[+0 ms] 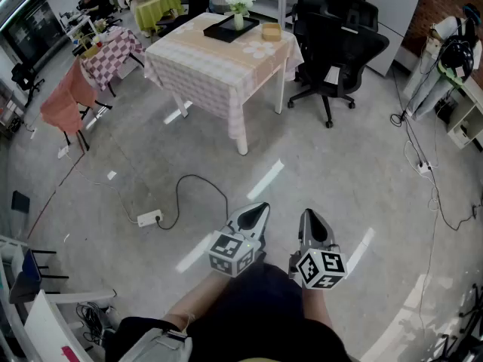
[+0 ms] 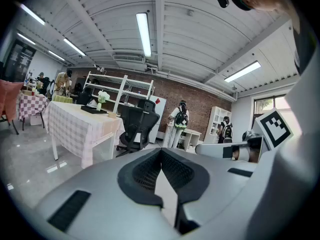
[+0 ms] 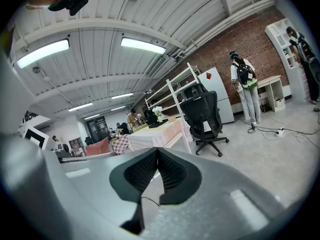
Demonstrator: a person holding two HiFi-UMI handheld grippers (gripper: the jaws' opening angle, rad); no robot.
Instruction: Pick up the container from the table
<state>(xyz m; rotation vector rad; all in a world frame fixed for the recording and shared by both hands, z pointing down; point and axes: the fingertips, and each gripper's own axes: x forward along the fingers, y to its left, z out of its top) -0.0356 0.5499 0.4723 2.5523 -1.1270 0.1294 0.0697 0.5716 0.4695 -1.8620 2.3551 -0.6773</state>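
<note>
The container is a small tan box on the far right part of a table with a checked cloth, well across the floor from me. In the left gripper view the container shows small on that table's near end. My left gripper and right gripper are held side by side low in the head view, over bare floor and far short of the table. Both point toward the table. The left gripper has its jaws together with nothing between them. The right gripper is likewise shut and empty.
A black tray with a vase of white flowers stands beside the container. A black office chair sits right of the table. A power strip with its cable lies on the floor at my left. More cloth-covered tables stand far left.
</note>
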